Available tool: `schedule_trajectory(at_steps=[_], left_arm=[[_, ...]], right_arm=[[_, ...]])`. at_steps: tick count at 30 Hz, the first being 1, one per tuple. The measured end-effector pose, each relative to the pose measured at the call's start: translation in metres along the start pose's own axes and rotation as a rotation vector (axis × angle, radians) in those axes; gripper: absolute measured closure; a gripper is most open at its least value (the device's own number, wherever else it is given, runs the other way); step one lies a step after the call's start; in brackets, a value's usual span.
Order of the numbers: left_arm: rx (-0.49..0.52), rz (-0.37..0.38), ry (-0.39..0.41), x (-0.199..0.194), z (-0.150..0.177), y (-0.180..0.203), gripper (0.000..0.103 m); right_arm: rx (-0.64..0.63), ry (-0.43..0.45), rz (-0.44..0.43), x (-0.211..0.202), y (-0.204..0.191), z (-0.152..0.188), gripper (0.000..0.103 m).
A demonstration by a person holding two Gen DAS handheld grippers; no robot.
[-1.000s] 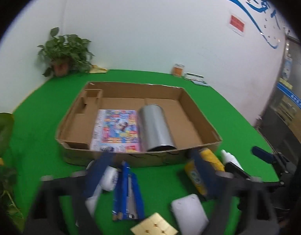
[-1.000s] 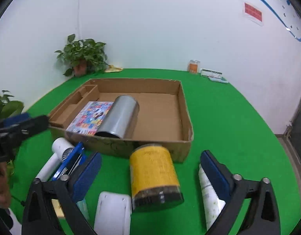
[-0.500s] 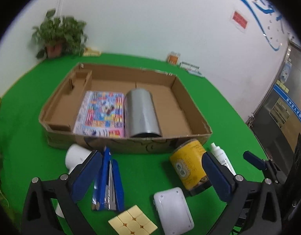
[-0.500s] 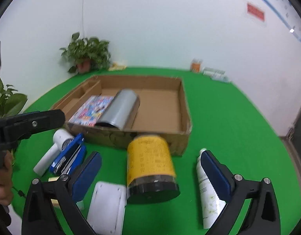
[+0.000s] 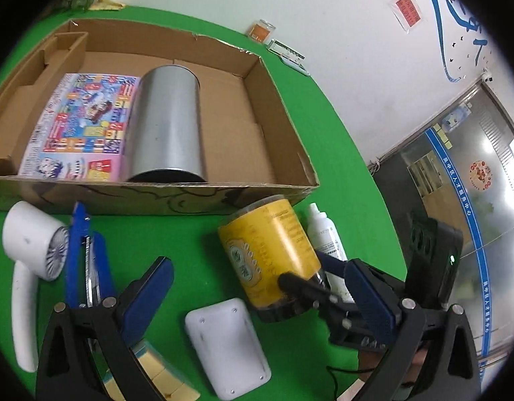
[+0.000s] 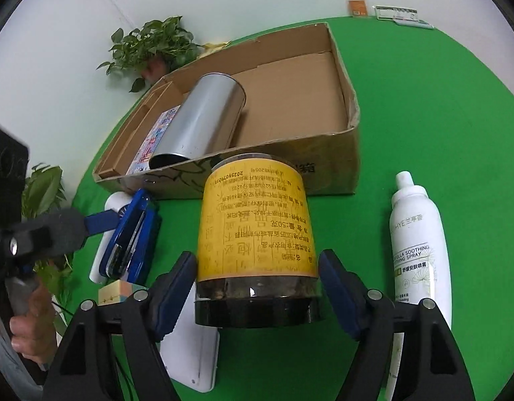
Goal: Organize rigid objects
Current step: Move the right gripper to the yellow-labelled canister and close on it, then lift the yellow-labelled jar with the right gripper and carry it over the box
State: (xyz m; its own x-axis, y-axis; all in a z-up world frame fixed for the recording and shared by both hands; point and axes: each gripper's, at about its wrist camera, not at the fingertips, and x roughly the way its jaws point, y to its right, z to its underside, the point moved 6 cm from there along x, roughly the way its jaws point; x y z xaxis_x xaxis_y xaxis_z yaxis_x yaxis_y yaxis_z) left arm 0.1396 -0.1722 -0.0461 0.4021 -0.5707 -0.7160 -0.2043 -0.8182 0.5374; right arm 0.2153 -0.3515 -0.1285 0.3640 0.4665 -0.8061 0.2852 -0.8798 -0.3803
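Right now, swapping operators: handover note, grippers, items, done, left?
Right gripper: jaws closing around the yellow jar, which lies on its side on the green table; pads not yet pressing.
Left gripper: open, empty, above the white flat case.
Done: silver can and colourful booklet lie in the cardboard box.
Left outside: yellow jar, spray bottle, white flat case, blue stapler, white handheld fan, cube.
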Motion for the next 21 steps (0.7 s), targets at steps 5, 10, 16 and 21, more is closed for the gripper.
schedule_trajectory(at_steps=[5,10,16,21], left_arm=[[-0.008,0.040,-0.066,0.019,0.000,0.003,0.001],[-0.039,0.090,-0.146,0.042,0.004,0.005,0.002],[-0.097,0.129,-0.201,0.055,0.006,-0.002,0.002],[-0.158,0.172,-0.242,0.064,0.006,-0.006,0.003]], right_arm=[[-0.045,-0.004,0.088,-0.005,0.000,0.004,0.031],[-0.102,0.048,0.309,-0.016,0.000,0.010,0.030],[-0.196,0.072,0.144,-0.021,-0.039,0.019,0.015],[0.107,0.011,0.003,-0.012,0.004,0.010,0.018]])
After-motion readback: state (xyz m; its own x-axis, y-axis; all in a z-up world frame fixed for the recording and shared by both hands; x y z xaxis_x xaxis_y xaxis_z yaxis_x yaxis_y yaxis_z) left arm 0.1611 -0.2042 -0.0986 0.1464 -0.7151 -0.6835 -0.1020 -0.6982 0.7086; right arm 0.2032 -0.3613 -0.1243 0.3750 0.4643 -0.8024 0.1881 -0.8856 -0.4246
